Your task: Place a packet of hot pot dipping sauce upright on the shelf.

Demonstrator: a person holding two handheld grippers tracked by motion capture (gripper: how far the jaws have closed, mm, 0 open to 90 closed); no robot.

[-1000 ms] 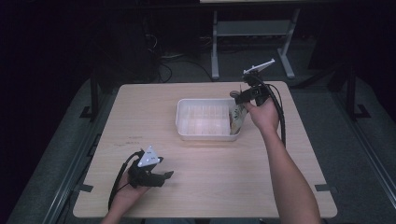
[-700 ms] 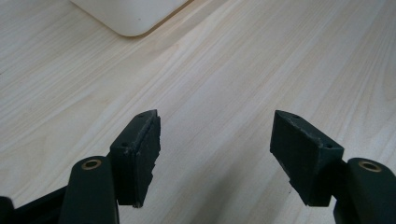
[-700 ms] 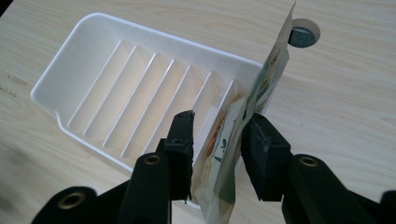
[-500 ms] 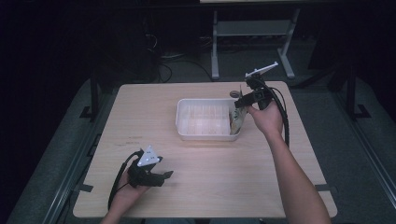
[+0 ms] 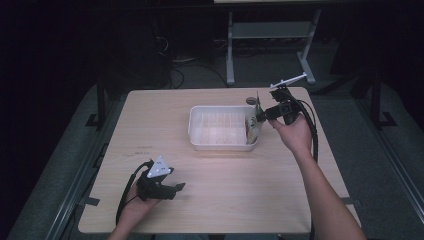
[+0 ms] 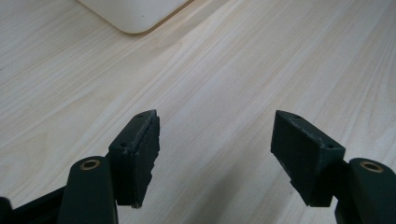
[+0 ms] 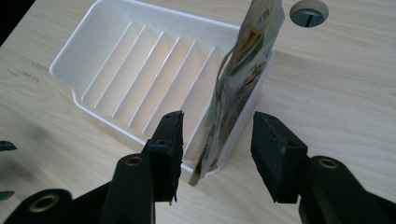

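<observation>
A white ribbed tray [image 5: 220,145] sits on the wooden table beyond its middle. A green and yellow printed pouch [image 5: 253,125] stands on edge inside the tray's right end, leaning on the end wall. My right gripper [image 5: 261,116] hovers just right of the pouch's top. In the right gripper view the pouch [image 7: 243,79] and the tray [image 7: 60,60] lie ahead of my right gripper [image 7: 218,122], which is open; its jaws stand apart on either side of the pouch's near edge without pressing it. My left gripper [image 5: 177,187] rests at the front left, and in its own view it [image 6: 215,121] is open over bare wood.
A round cable hole [image 7: 308,11] lies in the table just beyond the tray's right end. The tray's corner [image 6: 135,18] shows ahead of the left gripper. A metal stand [image 5: 270,30] is on the dark floor behind the table. Bare wood stretches between the tray and the front edge.
My right hand has come slightly lower and nearer beside the tray's right end, where the pouch still stands. The left gripper has not moved.
</observation>
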